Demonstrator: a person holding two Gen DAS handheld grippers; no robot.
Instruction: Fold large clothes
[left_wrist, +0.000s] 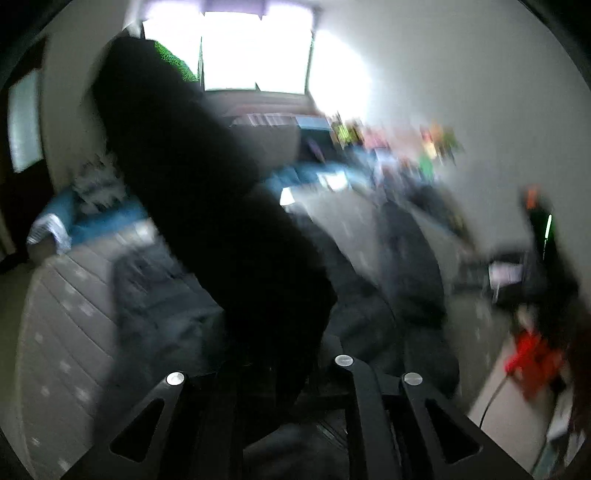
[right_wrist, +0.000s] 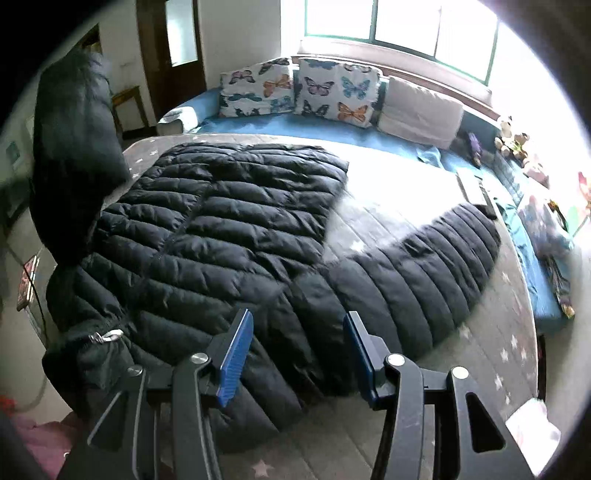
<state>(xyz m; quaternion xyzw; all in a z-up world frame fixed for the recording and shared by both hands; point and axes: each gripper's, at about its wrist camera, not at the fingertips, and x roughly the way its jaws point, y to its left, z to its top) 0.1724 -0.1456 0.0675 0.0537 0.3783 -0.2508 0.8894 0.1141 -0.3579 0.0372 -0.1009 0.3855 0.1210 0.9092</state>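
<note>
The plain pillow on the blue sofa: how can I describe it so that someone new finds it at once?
Look under the window, along the back of the blue sofa. Three cushions lean there in a row; the plain pillow is the rightmost. It is pale and without pattern, while the two butterfly cushions beside it are printed.

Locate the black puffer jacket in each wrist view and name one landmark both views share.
Left wrist view: one part of the black puffer jacket is lifted, a dark blurred band from upper left to bottom centre, the rest flat behind.
Right wrist view: the jacket lies spread across the grey star-patterned bedspread, its left part raised.
Shared landmark: the bright window behind the bed.
</note>
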